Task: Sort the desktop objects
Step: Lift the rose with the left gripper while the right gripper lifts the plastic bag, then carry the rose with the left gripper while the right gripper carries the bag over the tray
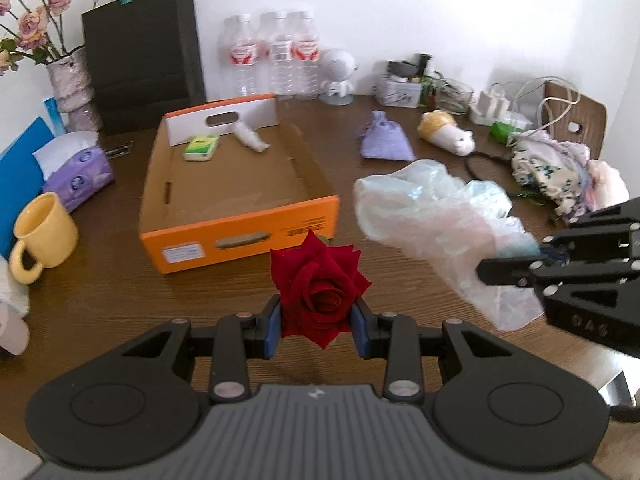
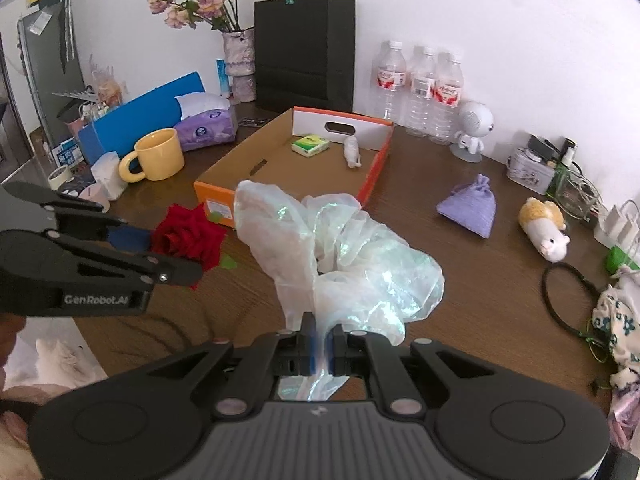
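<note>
My left gripper (image 1: 317,320) is shut on a red fabric rose (image 1: 318,288) and holds it above the brown table, just in front of the orange cardboard tray (image 1: 240,236). The rose (image 2: 188,236) and left gripper (image 2: 168,256) also show at the left of the right wrist view. My right gripper (image 2: 320,340) is shut on a sheer iridescent scarf (image 2: 340,252), which bunches up above the table; it also shows in the left wrist view (image 1: 432,216). The tray (image 2: 376,172) holds a green tissue pack (image 1: 202,147) and a small white tube (image 1: 252,138).
A purple pouch (image 1: 384,140), a plush toy (image 1: 448,132), a black hair band (image 2: 568,300) and floral cloth (image 1: 552,172) lie to the right. A yellow mug (image 1: 44,236), tissue box (image 1: 76,172), vase, black bag (image 1: 144,60) and water bottles (image 1: 276,52) stand behind.
</note>
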`<move>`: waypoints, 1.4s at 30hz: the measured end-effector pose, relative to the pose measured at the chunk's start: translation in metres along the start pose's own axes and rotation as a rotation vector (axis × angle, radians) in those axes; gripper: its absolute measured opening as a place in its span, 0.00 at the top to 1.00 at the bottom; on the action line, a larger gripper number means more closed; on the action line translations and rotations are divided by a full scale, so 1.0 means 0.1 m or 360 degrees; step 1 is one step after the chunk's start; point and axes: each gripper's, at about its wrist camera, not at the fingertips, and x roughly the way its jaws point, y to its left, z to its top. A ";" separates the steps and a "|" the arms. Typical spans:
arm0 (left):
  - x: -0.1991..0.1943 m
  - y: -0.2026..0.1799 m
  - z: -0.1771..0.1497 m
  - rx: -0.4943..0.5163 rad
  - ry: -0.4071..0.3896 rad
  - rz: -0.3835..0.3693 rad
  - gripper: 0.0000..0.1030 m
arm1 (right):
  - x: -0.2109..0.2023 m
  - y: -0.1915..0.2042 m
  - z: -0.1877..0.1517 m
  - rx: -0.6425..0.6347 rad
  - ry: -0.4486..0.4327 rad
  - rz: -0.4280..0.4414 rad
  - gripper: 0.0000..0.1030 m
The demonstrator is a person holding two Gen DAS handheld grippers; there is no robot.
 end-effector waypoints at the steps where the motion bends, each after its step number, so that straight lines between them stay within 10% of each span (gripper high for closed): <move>1: 0.02 0.06 0.00 -0.0017 0.0010 0.0002 0.66 | 0.03 0.03 0.02 -0.0001 0.0005 0.0004 0.96; 18: 0.13 0.63 0.13 -0.0107 0.0031 0.0010 0.66 | 0.48 0.37 0.45 -0.0050 0.0085 0.0061 0.95; 42: 0.99 1.36 1.12 -0.0082 0.0006 -0.0007 0.66 | 1.59 0.24 1.70 -0.0109 0.0063 0.0066 0.95</move>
